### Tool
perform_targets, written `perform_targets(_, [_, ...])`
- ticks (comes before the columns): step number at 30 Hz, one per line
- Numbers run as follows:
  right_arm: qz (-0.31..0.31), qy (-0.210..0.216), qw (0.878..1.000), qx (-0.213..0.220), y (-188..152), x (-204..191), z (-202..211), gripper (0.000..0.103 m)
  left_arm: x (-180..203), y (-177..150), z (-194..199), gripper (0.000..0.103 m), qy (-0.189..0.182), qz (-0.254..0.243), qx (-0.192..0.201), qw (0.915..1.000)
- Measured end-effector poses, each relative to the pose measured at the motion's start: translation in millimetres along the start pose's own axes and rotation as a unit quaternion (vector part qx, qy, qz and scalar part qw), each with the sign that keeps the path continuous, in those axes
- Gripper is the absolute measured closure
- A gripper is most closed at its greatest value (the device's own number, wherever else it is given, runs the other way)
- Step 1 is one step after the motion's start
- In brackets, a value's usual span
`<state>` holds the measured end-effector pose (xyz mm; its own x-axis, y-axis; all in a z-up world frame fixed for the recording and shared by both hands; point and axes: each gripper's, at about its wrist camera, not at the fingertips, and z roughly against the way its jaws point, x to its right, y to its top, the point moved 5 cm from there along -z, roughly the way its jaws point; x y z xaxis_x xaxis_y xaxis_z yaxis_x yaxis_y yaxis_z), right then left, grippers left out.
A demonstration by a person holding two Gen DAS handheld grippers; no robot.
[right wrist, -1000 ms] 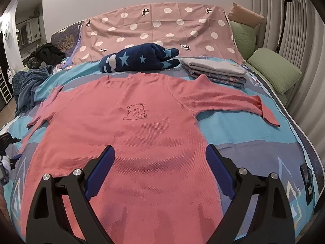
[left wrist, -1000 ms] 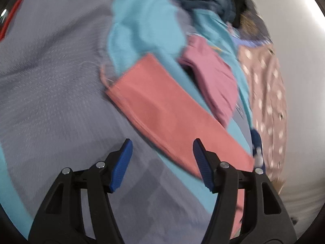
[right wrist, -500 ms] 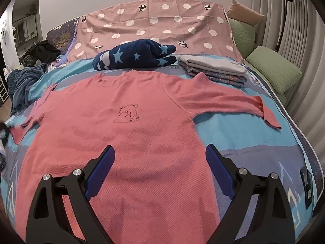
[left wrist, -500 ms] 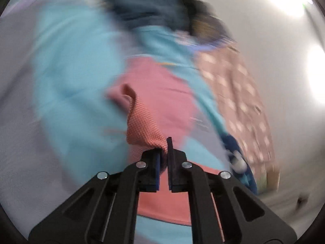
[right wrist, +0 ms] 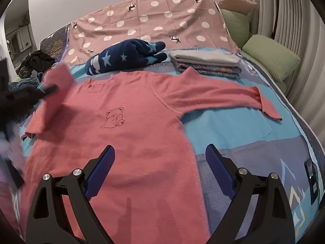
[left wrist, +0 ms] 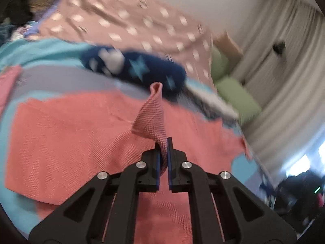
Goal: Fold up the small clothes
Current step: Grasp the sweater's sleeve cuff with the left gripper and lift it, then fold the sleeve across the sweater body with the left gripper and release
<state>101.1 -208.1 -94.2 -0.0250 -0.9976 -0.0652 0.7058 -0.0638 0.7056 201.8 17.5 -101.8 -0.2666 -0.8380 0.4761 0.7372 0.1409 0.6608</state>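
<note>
the pink shirt lies flat, front up, on the bed, its right sleeve stretched out. the left gripper is clamped on the left sleeve cuff, lifted above the shirt body. the right gripper hovers wide apart over the near hem, holding nothing

A wide bed under a turquoise and grey patterned cover carried everything. On it lay a coral long-sleeved knit top with a bear outline, a navy fleece garment with pale blue stars, a folded grey stack, two green pillows, and a pink polka-dot sheet.
</note>
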Motion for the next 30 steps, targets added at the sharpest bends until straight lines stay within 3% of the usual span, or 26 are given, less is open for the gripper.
perform_targets(5, [0.012,0.049,0.999,-0.016,17,-6,-9,0.012,1,-24,-42,0.098,0.004,-0.016,-0.049,0.9986])
perform_targets(6, [0.016,0.070,0.997,-0.022,23,-12,-14,0.017,0,-24,-45,0.097,0.004,-0.017,-0.052,0.9985])
perform_targets(10, [0.012,0.141,0.988,-0.067,36,-33,-38,0.035,3,-32,-47,0.079,-0.009,-0.016,-0.058,0.9981])
perform_targets(15, [-0.041,0.220,0.962,-0.158,39,-57,-83,0.035,2,-37,-47,0.063,-0.016,-0.017,-0.055,0.9982])
perform_targets(19, [-0.074,0.238,0.948,-0.196,39,-64,-105,0.035,-2,-40,-44,0.056,-0.027,-0.007,-0.053,0.9982])
perform_targets(26, [-0.142,0.286,0.917,-0.241,53,-69,-132,0.034,-4,-43,-39,0.057,-0.049,-0.003,-0.064,0.9968])
perform_targets(29, [-0.149,0.280,0.915,-0.248,58,-72,-141,0.036,-2,-45,-40,0.058,-0.045,-0.016,-0.068,0.9966])
perform_targets(30, [-0.143,0.277,0.917,-0.249,60,-76,-142,0.046,-2,-45,-40,0.058,-0.045,-0.017,-0.068,0.9965])
